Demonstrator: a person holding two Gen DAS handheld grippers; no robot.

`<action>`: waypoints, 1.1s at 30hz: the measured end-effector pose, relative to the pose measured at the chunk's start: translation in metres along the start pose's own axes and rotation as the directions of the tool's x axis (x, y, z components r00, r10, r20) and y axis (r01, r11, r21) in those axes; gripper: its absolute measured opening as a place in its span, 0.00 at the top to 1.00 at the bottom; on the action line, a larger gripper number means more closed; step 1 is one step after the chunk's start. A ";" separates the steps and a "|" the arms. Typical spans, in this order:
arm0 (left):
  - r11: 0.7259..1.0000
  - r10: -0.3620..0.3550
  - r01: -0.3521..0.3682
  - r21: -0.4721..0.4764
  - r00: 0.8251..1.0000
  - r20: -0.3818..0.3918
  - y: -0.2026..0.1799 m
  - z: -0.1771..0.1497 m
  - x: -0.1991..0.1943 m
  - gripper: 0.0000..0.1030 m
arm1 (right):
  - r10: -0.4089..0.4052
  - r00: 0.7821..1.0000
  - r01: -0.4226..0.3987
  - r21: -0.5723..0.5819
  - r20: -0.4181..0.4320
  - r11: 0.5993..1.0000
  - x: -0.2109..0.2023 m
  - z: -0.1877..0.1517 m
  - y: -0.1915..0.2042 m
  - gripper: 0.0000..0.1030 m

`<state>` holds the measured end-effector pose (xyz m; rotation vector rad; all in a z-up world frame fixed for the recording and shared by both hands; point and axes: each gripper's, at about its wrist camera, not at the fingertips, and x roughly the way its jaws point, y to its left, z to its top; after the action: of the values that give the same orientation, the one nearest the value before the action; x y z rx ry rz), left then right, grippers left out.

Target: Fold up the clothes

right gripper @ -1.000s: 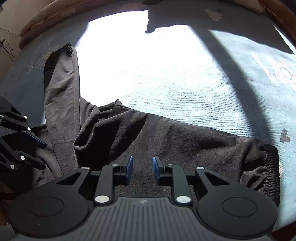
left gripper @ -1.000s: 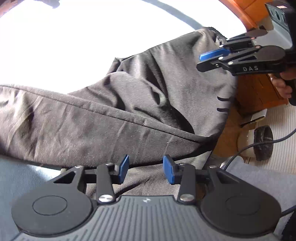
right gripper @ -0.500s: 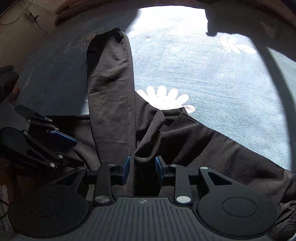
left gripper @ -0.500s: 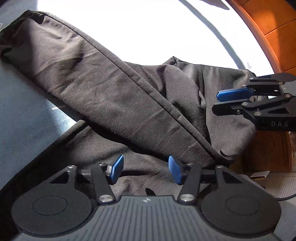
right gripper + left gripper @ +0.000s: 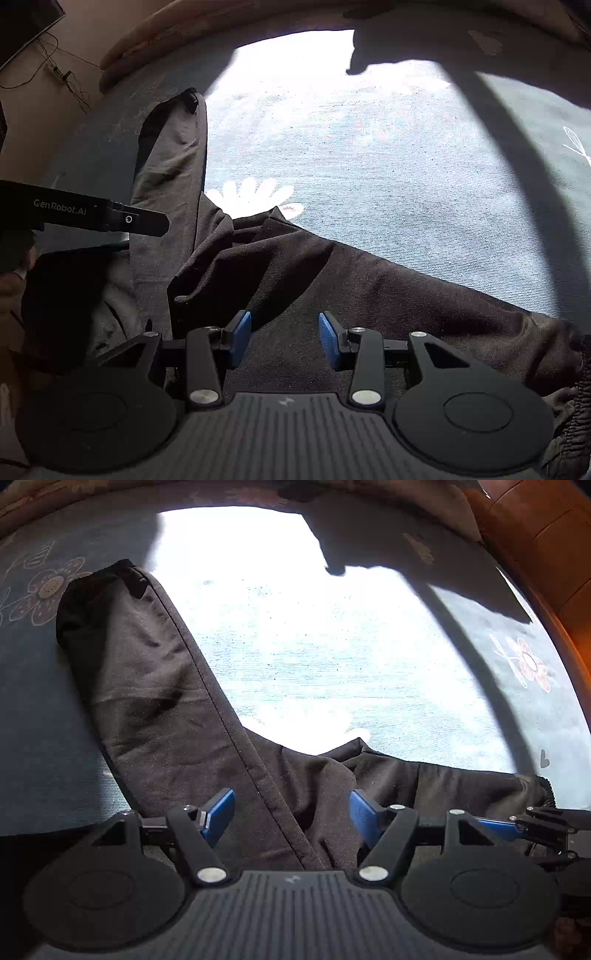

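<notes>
A pair of black trousers (image 5: 173, 716) lies on a blue-grey bed sheet (image 5: 332, 657). One leg runs away to the upper left, the other (image 5: 424, 306) runs to the right with its cuffed end at the right edge. My left gripper (image 5: 291, 816) is open and empty just above the waist and crotch part. My right gripper (image 5: 284, 338) is open and empty above the right leg's fabric. The right gripper also shows at the right edge of the left wrist view (image 5: 532, 827). The left gripper's body (image 5: 85, 216) shows at the left of the right wrist view.
The sheet has flower prints (image 5: 524, 664) and a bright sunlit patch in the middle. A wooden bed frame (image 5: 546, 535) runs along the right. A wall with cables (image 5: 55, 74) stands at the far left.
Both grippers opened wider and let go of the trousers. The left view swung up, so the left leg now shows lying flat towards the upper left. The right leg lies spread out.
</notes>
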<state>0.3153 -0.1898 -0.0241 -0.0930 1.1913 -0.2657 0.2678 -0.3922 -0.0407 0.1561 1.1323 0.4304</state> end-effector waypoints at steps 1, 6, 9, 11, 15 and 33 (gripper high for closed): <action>1.000 -0.014 0.014 -0.002 1.000 0.008 -0.001 0.000 0.002 0.33 | -0.006 1.000 0.006 0.026 0.011 1.000 0.000 -0.004 -0.005 0.56; 0.988 -0.151 0.150 0.038 0.988 0.037 0.005 0.007 0.014 0.33 | -0.040 0.997 0.030 0.129 0.072 0.991 0.008 -0.018 0.007 0.56; 0.966 -0.238 0.235 0.112 0.971 0.012 0.007 0.025 0.019 0.36 | -0.063 0.992 0.042 0.191 0.106 0.981 0.012 -0.027 0.014 0.56; 0.918 -0.363 0.366 0.150 0.931 -0.048 0.006 0.046 0.022 0.36 | -0.069 0.991 0.042 0.220 0.118 0.975 0.016 -0.032 0.024 0.56; 0.824 -0.530 0.559 0.097 0.820 -0.217 0.004 0.074 0.055 0.36 | -0.065 0.991 0.038 0.219 0.120 0.975 0.021 -0.038 0.047 0.56; 0.751 -0.648 0.620 -0.228 0.625 -0.435 -0.001 0.090 0.154 0.32 | -0.111 0.991 0.088 0.259 0.075 0.962 0.022 -0.053 0.014 0.56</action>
<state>0.4511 -0.2357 -0.1303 -0.5380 1.6520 -0.9368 0.2239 -0.3752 -0.0773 0.3390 1.1001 0.1850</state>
